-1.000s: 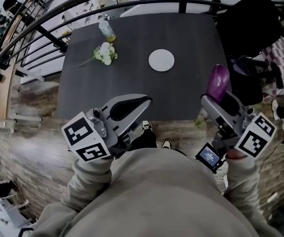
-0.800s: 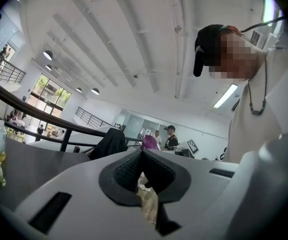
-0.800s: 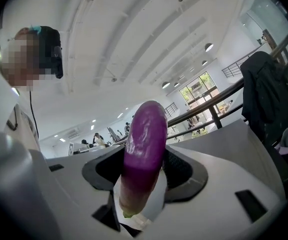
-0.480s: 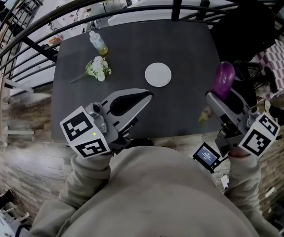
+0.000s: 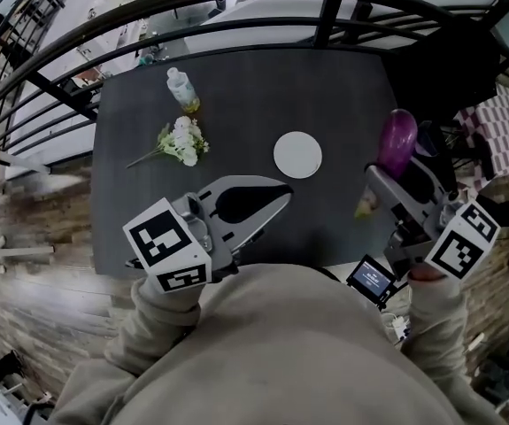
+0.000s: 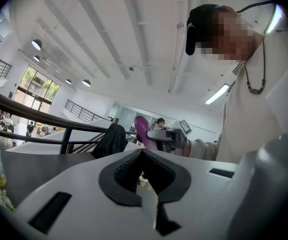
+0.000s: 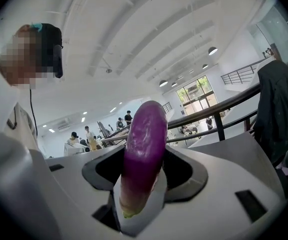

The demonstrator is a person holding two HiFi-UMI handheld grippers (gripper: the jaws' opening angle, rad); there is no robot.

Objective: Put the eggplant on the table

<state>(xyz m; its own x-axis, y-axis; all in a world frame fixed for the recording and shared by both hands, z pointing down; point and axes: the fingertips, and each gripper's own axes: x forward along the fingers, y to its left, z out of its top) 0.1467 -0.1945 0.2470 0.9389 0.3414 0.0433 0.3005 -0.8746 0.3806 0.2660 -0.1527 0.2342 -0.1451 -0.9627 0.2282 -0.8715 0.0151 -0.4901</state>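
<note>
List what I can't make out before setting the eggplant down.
- Head view: height of the eggplant above the table, lost to the steep angle.
- Head view: part of the table's near edge, behind the left hand-held gripper.
- Head view: label on the bottle, too small.
- Right gripper view: table under the eggplant, behind the right hand-held gripper.

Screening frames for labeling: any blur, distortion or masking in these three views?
Head view: heavy fisheye, railing bows into an arc; floor at left looks smeared. Left gripper view: dark round vignette, mosaic patch at top right. Right gripper view: same vignette and mosaic; eggplant in the fingers sharp.
</note>
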